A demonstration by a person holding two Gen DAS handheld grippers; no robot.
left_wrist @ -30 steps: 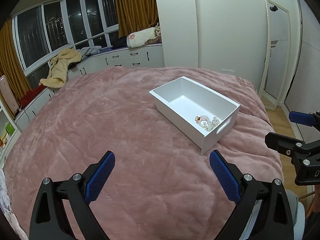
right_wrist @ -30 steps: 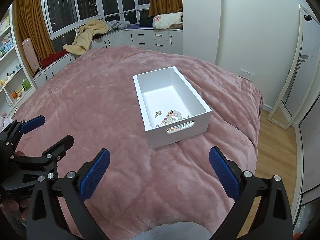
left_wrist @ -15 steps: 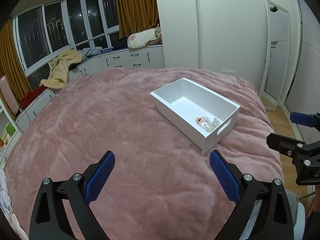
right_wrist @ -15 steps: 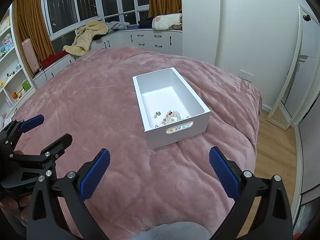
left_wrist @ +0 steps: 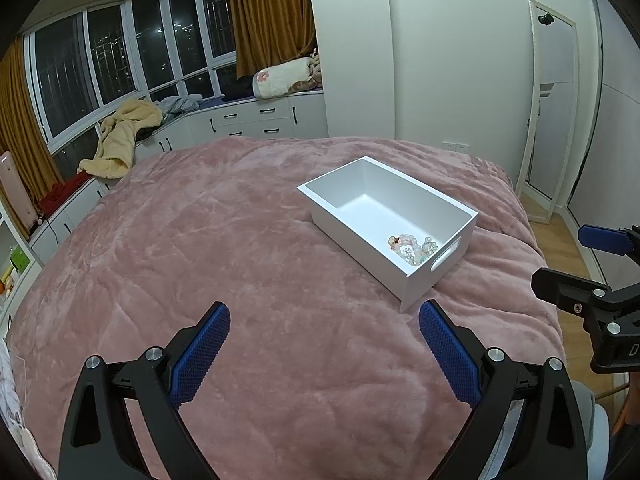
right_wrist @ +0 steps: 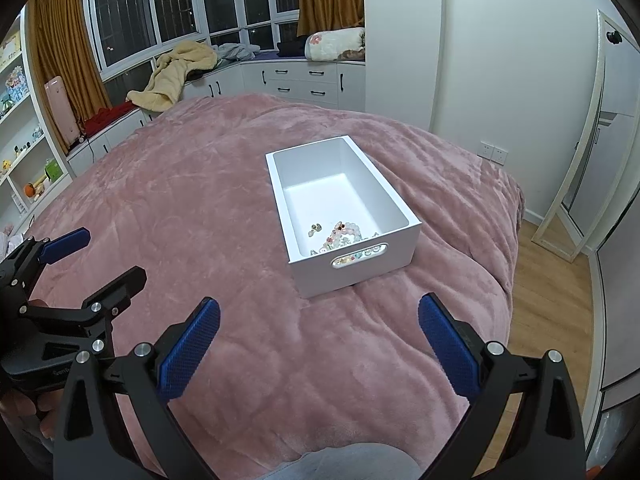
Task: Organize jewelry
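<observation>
A white rectangular box [left_wrist: 352, 228] [right_wrist: 280, 216] with a handle slot stands on the pink bed cover. Beaded jewelry [left_wrist: 412, 246] [right_wrist: 340, 236] lies in its near end, some showing through the slot. My left gripper [left_wrist: 324, 320] is open and empty, held above the cover short of the box. My right gripper [right_wrist: 320, 314] is open and empty, also short of the box. Each gripper shows at the edge of the other's view: the right gripper [left_wrist: 576, 264] and the left gripper [right_wrist: 104, 256].
The pink bed cover [left_wrist: 200, 248] [right_wrist: 180, 200] fills the foreground. Window-seat drawers [right_wrist: 304, 80] with a yellow blanket [right_wrist: 176, 72] run along the back. A mirror [left_wrist: 552, 112] leans against the right wall beside the wood floor [right_wrist: 552, 288]. Shelves [right_wrist: 20, 128] stand at left.
Both grippers have drawn back and lifted very slightly; the box sits a touch farther in both views. Jaws stay open and nothing on the bed has moved.
</observation>
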